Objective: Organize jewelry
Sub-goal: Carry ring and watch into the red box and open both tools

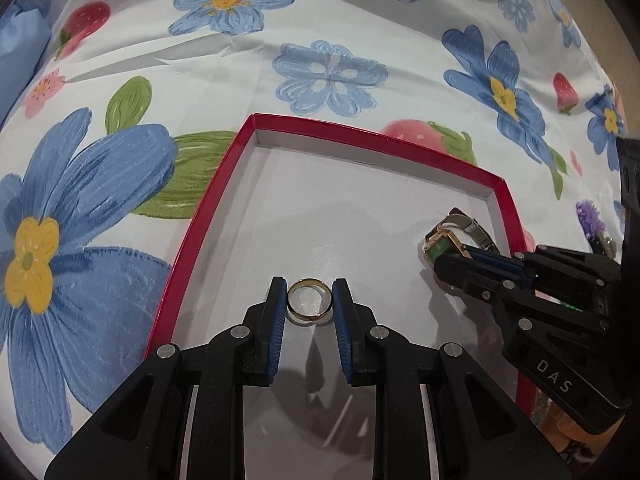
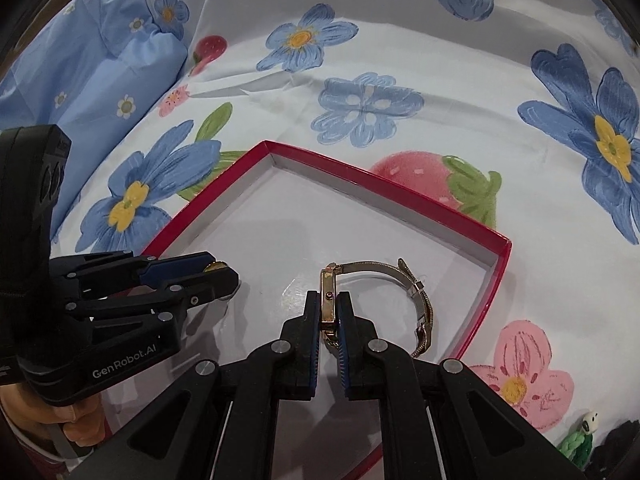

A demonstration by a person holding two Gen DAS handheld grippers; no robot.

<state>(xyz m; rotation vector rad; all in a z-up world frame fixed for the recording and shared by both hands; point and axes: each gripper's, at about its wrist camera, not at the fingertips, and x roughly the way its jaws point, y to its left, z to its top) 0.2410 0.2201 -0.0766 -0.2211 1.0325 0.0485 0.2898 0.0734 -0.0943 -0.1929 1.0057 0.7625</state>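
A shallow red box with a white inside lies on the flowered cloth; it also shows in the right wrist view. My left gripper is shut on a gold ring, held just over the box floor. My right gripper is shut on the gold case of a wristwatch, whose mesh strap loops to the right inside the box. The watch and right gripper show at the right of the left wrist view. The left gripper shows at the left of the right wrist view.
A blue pillow lies at the back left. A purple trinket lies beyond the box's right side. A green knitted item and a small white figure lie at the near right.
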